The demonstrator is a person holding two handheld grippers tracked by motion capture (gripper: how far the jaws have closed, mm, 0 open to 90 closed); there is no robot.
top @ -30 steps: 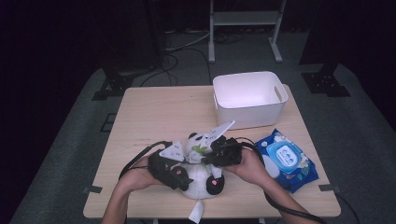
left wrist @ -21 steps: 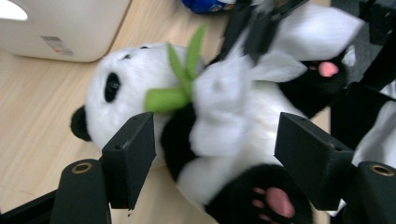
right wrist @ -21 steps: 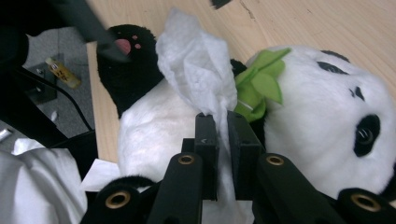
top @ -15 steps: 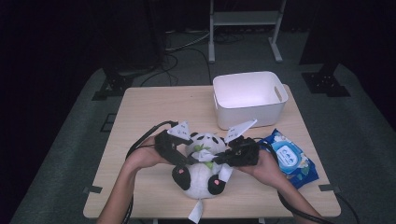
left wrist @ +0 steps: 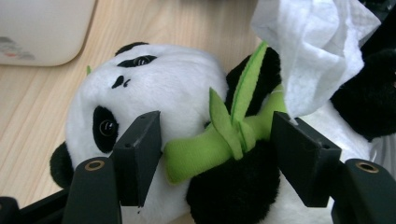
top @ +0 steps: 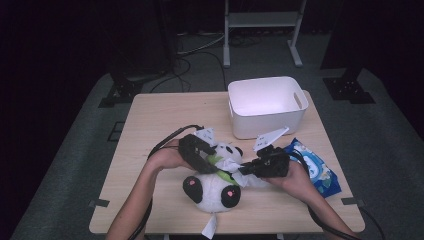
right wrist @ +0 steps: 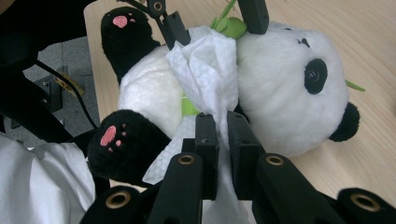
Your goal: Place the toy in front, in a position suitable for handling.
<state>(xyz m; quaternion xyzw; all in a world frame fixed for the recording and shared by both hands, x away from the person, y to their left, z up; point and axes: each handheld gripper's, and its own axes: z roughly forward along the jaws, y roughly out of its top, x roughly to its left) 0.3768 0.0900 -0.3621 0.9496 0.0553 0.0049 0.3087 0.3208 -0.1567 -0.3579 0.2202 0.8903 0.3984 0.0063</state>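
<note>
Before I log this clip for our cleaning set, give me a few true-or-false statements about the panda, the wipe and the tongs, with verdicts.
1. The right tongs are shut on the white wipe. True.
2. The left tongs hold the wipe. False: their jaws stand on either side of the green bamboo on the panda's front, and they have just been closing.
3. The plush panda lies inside the white bin. False: it lies on the table, in front of the bin.
4. A blue wipe pack lies on the table by the right hand. True.
5. The panda's foot pads are pink. True.
</note>
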